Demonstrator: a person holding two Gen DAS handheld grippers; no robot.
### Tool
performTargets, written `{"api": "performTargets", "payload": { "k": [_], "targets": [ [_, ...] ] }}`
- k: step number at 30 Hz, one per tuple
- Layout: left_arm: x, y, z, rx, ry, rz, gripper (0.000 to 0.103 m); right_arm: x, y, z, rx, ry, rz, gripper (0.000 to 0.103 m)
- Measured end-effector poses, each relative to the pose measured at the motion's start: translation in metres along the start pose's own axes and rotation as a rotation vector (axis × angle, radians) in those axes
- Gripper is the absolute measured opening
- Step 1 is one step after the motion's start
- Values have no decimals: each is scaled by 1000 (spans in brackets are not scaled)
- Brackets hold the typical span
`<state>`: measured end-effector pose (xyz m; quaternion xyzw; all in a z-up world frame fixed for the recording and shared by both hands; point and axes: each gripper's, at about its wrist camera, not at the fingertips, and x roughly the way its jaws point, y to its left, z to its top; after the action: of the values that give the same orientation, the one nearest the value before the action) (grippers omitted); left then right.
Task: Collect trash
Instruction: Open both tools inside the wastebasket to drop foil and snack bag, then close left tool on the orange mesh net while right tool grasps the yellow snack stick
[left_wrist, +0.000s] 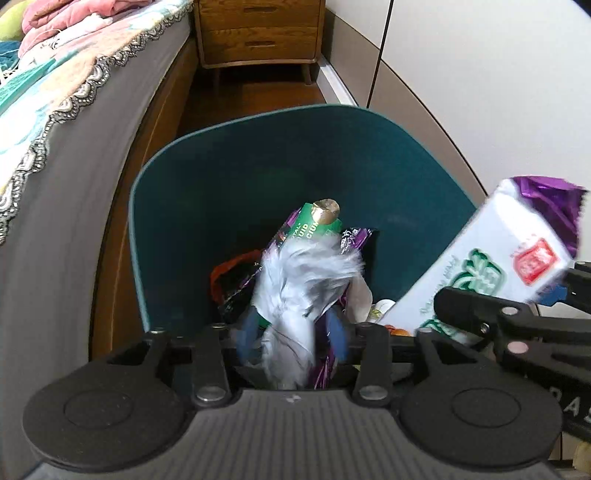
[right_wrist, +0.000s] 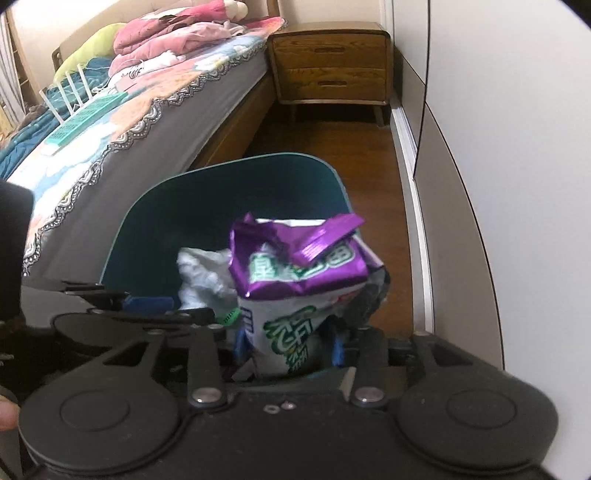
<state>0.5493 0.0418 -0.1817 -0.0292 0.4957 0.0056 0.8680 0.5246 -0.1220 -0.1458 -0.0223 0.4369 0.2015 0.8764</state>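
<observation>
Left wrist view: my left gripper is pinched on a bundle of crumpled white tissue mixed with purple wrapper scraps, held directly over the open teal bin. A green tube with a gold cap stands up behind the bundle; I cannot tell whether it is part of my grip or already resting in the bin. An orange-red scrap and further small litter lie low inside the bin.

Right wrist view: my right gripper is clamped on a torn white-and-purple snack bag, also held above the bin's near side. The bin stands on the wooden floor between the bed and the white wardrobe, with a nightstand beyond.

Assessment: collection is well advanced. Some trash is already deposited, and both remaining pieces are gripped and positioned at the bin mouth. Outstanding, in my judgement: release of both loads into the bin. No loose litter is visible on the floor shown, though areas behind the grippers are hidden from inspection.
</observation>
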Motion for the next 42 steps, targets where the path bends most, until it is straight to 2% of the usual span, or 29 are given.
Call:
{"api": "performTargets", "payload": {
  "k": [1, 2, 4, 9, 11, 19, 28, 30, 31, 32, 36, 42],
  "targets": [
    [-4, 1, -1, -6, -7, 0, 61, -4, -1, 0, 6, -1, 5, 52],
    [-9, 3, -2, -13, -16, -4, 65, -9, -2, 0, 9, -6, 9, 59],
    [-18, 5, -3, -16, -28, -18, 65, -18, -3, -1, 6, -19, 16, 66],
    [-49, 3, -8, 1, -42, -19, 65, -50, 6, -1, -10, -42, 27, 72],
    [-64, 2, -12, 6, -54, -18, 66, -65, 10, -3, -12, -55, 30, 78],
    [-131, -4, -37, 58, -103, -12, 66, -115, 25, -24, -26, -71, 35, 83],
    [-191, -12, -79, 135, -145, -19, 66, -159, 40, -72, -36, -58, 40, 90],
    [-200, -15, -91, 149, -147, -36, 68, -164, 42, -85, -36, -49, 39, 92],
    [-203, -15, -96, 154, -145, -42, 76, -164, 44, -91, -35, -40, 39, 92],
    [-205, -16, -103, 159, -144, -46, 80, -164, 45, -99, -31, -28, 40, 93],
    [-205, -18, -128, 175, -115, -79, 80, -155, 48, -128, -10, 21, 45, 95],
    [-184, -20, -165, 216, -42, -108, 80, -124, 46, -170, 36, 131, 33, 97]
  ]
}}
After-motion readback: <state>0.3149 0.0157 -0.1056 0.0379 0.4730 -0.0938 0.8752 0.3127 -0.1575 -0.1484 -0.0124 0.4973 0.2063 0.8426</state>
